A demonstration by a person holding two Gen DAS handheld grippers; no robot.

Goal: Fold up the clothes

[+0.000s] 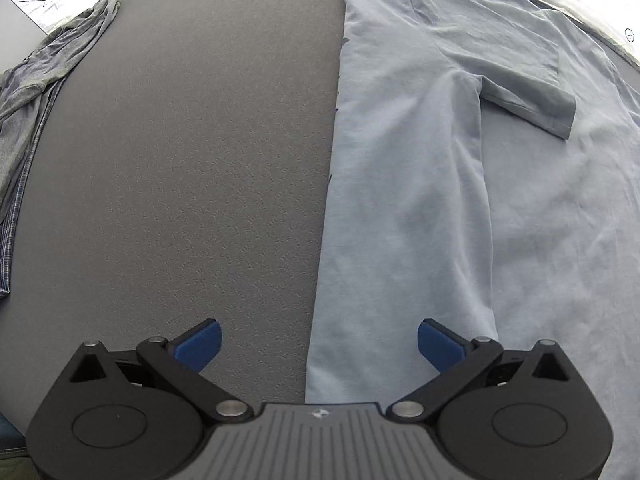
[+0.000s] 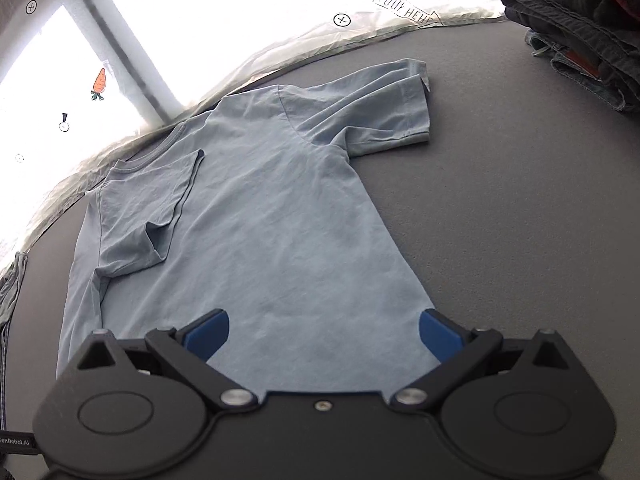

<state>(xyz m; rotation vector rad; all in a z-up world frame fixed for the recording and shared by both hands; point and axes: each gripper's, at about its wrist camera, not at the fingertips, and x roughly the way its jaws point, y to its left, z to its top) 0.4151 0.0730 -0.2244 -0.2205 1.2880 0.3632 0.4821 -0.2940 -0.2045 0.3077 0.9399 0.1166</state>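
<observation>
**Two grippers spread wide over a half-folded T-shirt**

One grey garment (image 1: pixel 32 92) lies crumpled at the far left edge of the grey table (image 1: pixel 180 160) in the left wrist view, with a strip of checked fabric showing beneath it. To its right the table surface runs bare up to the straight, folded left edge of the light blue T-shirt (image 1: pixel 420 200).

Left gripper (image 1: pixel 319 346): jaws fully apart, nothing between the blue pads (image 1: pixel 200 346). It hangs above the shirt's left edge – one pad over bare table, the other over cloth – and no contact with the fabric is visible.

The T-shirt lies flat, collar toward the far edge of the table. Its left side is folded inward, so that the left sleeve (image 1: pixel 528 92) rests on top of the shirt body. In the right wrist view the other sleeve (image 2: pixel 384 108) is unfolded and spread on the table, pointing right.

Right gripper (image 2: pixel 324 336): jaws at full width, holding nothing. It sits above the hem region of the shirt – the left pad over cloth, the right pad at the shirt's right side edge.

Further right, at the upper right corner of the right wrist view, a stack of dark clothes (image 2: pixel 580 28) with a red-pink item on top stands on the table, well apart from the T-shirt.
</observation>
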